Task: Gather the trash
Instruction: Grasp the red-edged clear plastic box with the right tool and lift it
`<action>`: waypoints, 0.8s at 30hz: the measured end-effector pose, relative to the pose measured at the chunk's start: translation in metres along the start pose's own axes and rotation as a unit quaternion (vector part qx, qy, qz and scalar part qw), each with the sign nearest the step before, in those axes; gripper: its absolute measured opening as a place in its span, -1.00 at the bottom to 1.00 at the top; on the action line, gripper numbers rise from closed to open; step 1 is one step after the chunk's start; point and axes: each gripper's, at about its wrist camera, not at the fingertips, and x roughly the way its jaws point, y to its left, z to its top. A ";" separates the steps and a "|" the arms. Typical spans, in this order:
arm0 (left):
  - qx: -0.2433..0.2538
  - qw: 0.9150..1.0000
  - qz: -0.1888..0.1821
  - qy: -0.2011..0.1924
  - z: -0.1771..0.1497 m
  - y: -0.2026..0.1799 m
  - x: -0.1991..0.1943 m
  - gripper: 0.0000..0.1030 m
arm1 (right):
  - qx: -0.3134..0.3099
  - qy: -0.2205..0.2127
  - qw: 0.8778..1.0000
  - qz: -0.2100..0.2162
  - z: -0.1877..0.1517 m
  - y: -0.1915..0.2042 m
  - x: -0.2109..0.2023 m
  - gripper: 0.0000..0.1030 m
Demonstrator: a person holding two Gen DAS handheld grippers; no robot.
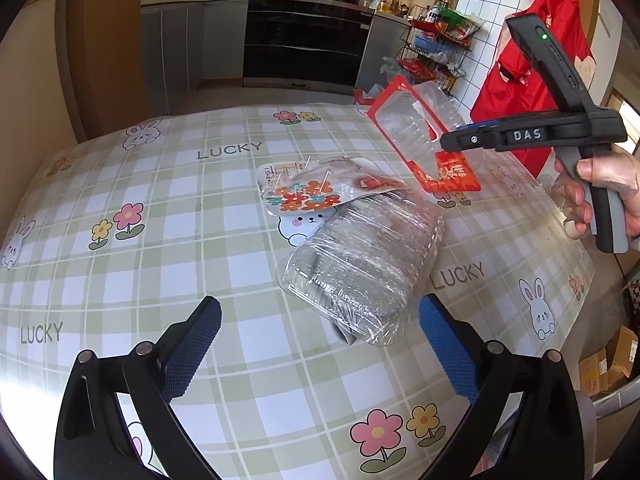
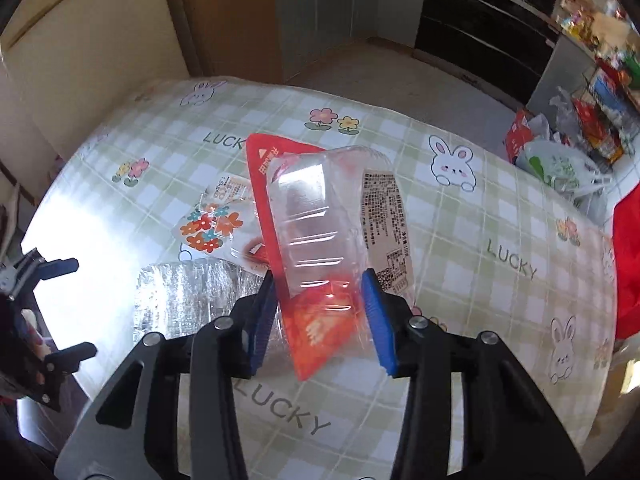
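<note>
My right gripper (image 2: pixel 320 304) is shut on a clear plastic tray with a red card sleeve (image 2: pixel 312 232) and holds it above the table; it shows in the left wrist view (image 1: pixel 416 140) at the upper right, with the right gripper (image 1: pixel 460 136) clamped on it. A clear plastic-wrapped container (image 1: pixel 360 264) lies on the table in the middle, also seen in the right wrist view (image 2: pixel 192 292). A flowered wrapper (image 1: pixel 312 188) lies partly on its far end, and shows in the right wrist view (image 2: pixel 212 224). My left gripper (image 1: pixel 316 344) is open and empty, just short of the container.
The table has a green checked cloth (image 1: pixel 160 208) with rabbits and flowers. A wire rack of goods (image 1: pixel 436 48) and a red cloth (image 1: pixel 532 64) stand beyond the far right edge. Cardboard boxes (image 1: pixel 608 364) sit on the floor at the right. Kitchen cabinets (image 1: pixel 304 32) are behind.
</note>
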 end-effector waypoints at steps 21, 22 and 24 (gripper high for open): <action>0.274 0.955 0.093 0.060 0.006 -0.103 0.073 0.76 | 0.185 -0.059 0.978 0.075 -0.097 -0.045 -0.057 -0.14; 0.285 0.951 0.099 0.064 0.005 -0.105 0.078 0.74 | 0.190 -0.061 0.977 0.078 -0.100 -0.045 -0.059 -0.14; 0.310 0.942 0.112 0.067 0.003 -0.111 0.087 0.62 | 0.198 -0.066 0.974 0.084 -0.107 -0.044 -0.061 -0.14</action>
